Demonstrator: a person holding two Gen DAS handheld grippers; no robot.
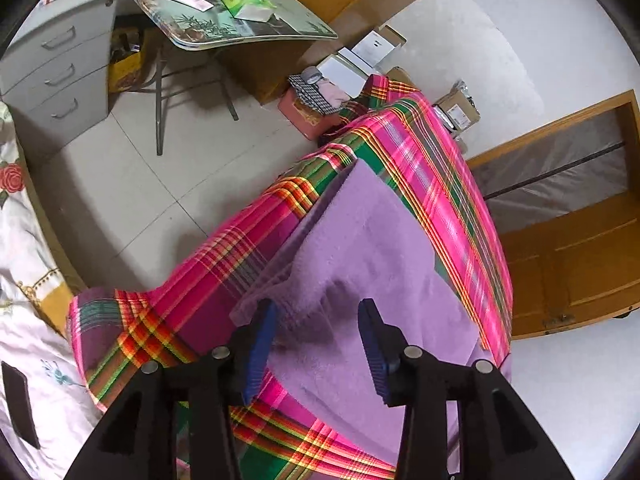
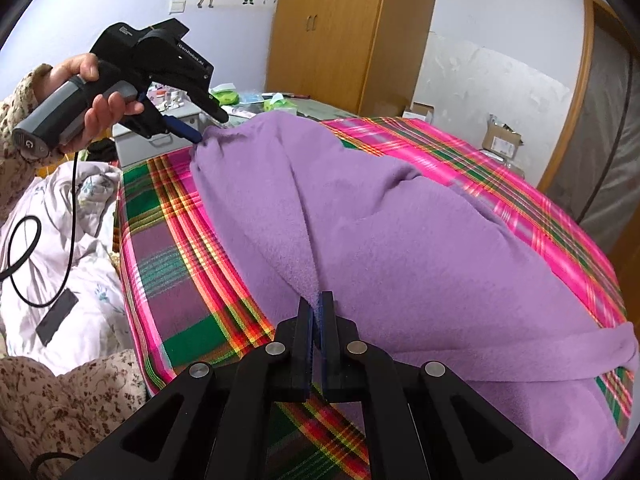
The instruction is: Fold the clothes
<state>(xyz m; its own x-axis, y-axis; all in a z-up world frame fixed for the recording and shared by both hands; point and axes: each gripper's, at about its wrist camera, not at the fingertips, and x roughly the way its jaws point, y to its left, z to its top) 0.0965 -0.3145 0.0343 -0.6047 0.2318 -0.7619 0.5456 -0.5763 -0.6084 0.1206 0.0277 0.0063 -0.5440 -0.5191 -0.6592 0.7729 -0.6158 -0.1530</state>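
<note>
Purple fleece garment (image 2: 400, 240) spread over plaid-covered table (image 2: 168, 248), pinched at six o'clock by clenched right gripper (image 2: 319, 320) to anchor the fold, released at eleven o'clock by spread left gripper (image 1: 318, 344).

The purple cloth (image 2: 400, 248) runs off the lower frame edge, hidden behind the right gripper (image 2: 318, 320).

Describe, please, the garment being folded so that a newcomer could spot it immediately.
Find the bed spread with a bright pink, green and yellow plaid blanket. Lying on top of it is the purple fleece cloth, pinched at its near edge by the right tool. It is the only plain, single-coloured fabric there; everything around it is patterned.
</note>
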